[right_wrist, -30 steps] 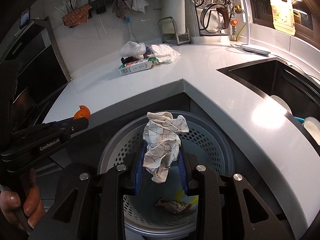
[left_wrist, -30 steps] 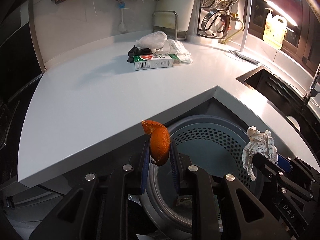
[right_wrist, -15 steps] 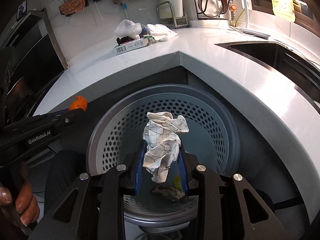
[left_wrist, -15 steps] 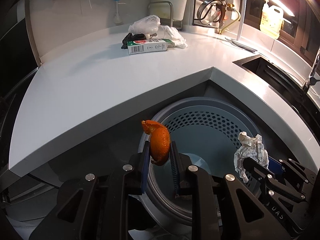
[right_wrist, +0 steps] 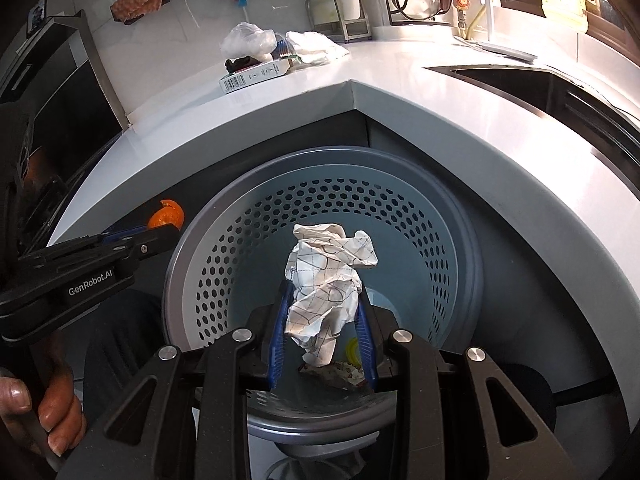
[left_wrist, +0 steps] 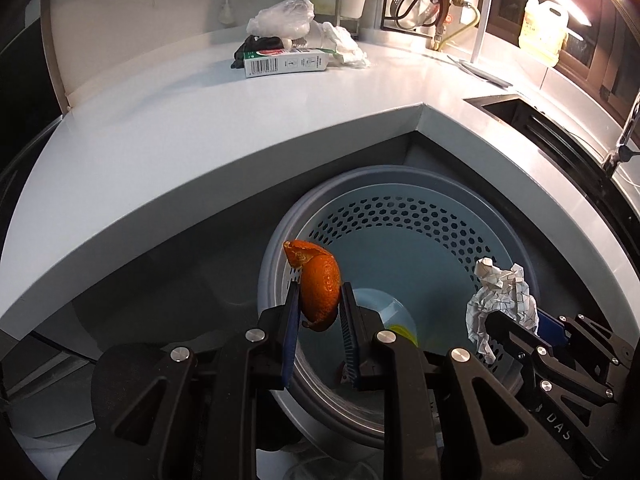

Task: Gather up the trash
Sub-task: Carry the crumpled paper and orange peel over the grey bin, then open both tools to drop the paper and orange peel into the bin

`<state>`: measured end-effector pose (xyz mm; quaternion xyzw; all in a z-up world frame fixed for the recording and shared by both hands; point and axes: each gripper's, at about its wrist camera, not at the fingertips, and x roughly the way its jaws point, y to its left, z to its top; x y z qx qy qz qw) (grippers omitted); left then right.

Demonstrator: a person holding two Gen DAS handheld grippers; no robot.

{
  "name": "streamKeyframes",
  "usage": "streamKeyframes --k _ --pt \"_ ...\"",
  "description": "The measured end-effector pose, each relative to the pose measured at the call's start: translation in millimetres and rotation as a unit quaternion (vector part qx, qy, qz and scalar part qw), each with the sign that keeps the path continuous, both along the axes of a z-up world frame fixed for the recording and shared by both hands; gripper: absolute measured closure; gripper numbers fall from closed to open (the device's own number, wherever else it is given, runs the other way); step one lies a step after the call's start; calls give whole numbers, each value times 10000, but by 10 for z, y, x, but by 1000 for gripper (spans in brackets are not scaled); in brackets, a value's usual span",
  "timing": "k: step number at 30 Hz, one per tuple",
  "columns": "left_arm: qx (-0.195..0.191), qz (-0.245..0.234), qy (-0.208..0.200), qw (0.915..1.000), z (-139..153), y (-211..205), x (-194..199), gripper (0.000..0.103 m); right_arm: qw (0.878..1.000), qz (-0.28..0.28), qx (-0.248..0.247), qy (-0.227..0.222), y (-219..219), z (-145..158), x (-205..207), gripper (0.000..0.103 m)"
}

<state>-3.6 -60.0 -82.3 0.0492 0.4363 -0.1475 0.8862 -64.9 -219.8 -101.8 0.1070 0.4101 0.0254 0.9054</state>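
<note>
Two hand-held grippers hang over a perforated grey bin (right_wrist: 440, 240) tucked below the corner of a white counter (left_wrist: 180, 140), each with a piece of rubbish ready to drop. The left gripper (left_wrist: 318, 312) pinches a curl of orange peel (left_wrist: 318, 292) between its blue pads, above the bin's near-left rim. The right gripper (right_wrist: 324, 320) is clamped on a crumpled wad of checked paper (right_wrist: 328, 276), which hangs over the middle of the bin. In the right wrist view the peel (right_wrist: 168, 216) appears just outside the rim, so the left gripper probably needs to reach further in before letting go.

The collection looks partly done. A wrapper (right_wrist: 340, 372) and something yellow (right_wrist: 352, 348) already lie on the bin's floor. Neither held piece has been released yet. More waits at the back of the counter: a flat carton (left_wrist: 284, 64), a clear plastic bag (left_wrist: 284, 20), a crumpled white tissue (left_wrist: 344, 44) and a dark object (left_wrist: 256, 46) that cannot be identified, all clustered touching or just beside one another. To judge by that pile, several more trips are left after these two drops. A hand (right_wrist: 44, 416) grips the left tool's handle at the picture's lower left edge.
</note>
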Motion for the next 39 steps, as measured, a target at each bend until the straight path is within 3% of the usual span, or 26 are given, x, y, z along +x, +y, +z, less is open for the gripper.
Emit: streamKeyframes --k 10,12,14,16,39 --pt "64 -77 4 9999 -33 -56 -18 80 10000 -42 43 -48 -31 -6 -8 72" --pt "98 -65 -14 9999 -28 -63 -20 75 10000 -57 26 -68 -38 -5 -19 69" --pt "116 -50 -67 9999 -13 -62 -25 58 9999 -82 28 -101 -51 4 -31 64" --pt "122 -42 -142 9998 4 -62 -40 50 9998 -113 36 -142 -72 18 -49 58" --pt "103 23 -146 9998 33 -7 -56 47 9996 -176 39 -221 -70 80 -56 55"
